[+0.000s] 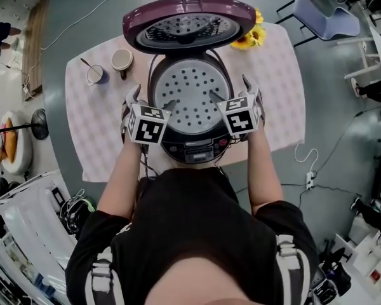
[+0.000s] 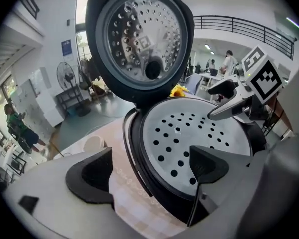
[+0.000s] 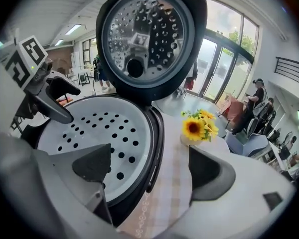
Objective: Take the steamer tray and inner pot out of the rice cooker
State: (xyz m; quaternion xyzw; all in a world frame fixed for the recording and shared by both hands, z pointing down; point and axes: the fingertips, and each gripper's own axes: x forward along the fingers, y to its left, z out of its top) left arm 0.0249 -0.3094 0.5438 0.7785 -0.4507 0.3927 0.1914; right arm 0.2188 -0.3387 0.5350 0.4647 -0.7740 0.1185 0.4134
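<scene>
A rice cooker (image 1: 189, 146) stands on a table covered with a checked cloth (image 1: 273, 94), midway between its left and right edges and close to the near edge. The cooker's purple lid (image 1: 189, 24) is swung fully up and back. The steamer tray (image 1: 189, 97), a pale round dish pierced with rows of holes, sits in the cooker's mouth. The inner pot is hidden beneath it.

The left gripper (image 2: 149, 171) is wide open and holds nothing. One jaw hangs over the tray's left part, the other outside the cooker wall above the cloth. The right gripper (image 3: 150, 167) mirrors it on the right side, also wide open and empty, straddling the cooker's rim.

The tray looks thin, stiff and light, with a smooth surface that may slip. The safest hold is probably its raised outer lip, pinched at two opposite sides and lifted level. As the jaws stand now, closing would likely catch the cooker wall too, so each would need to shift inward first. The pot below should be heavier and smooth-walled, and is best taken by its rim.

Two cups (image 1: 121, 60) near the far left corner and sunflowers (image 1: 249, 38) at the far edge stand clear.
</scene>
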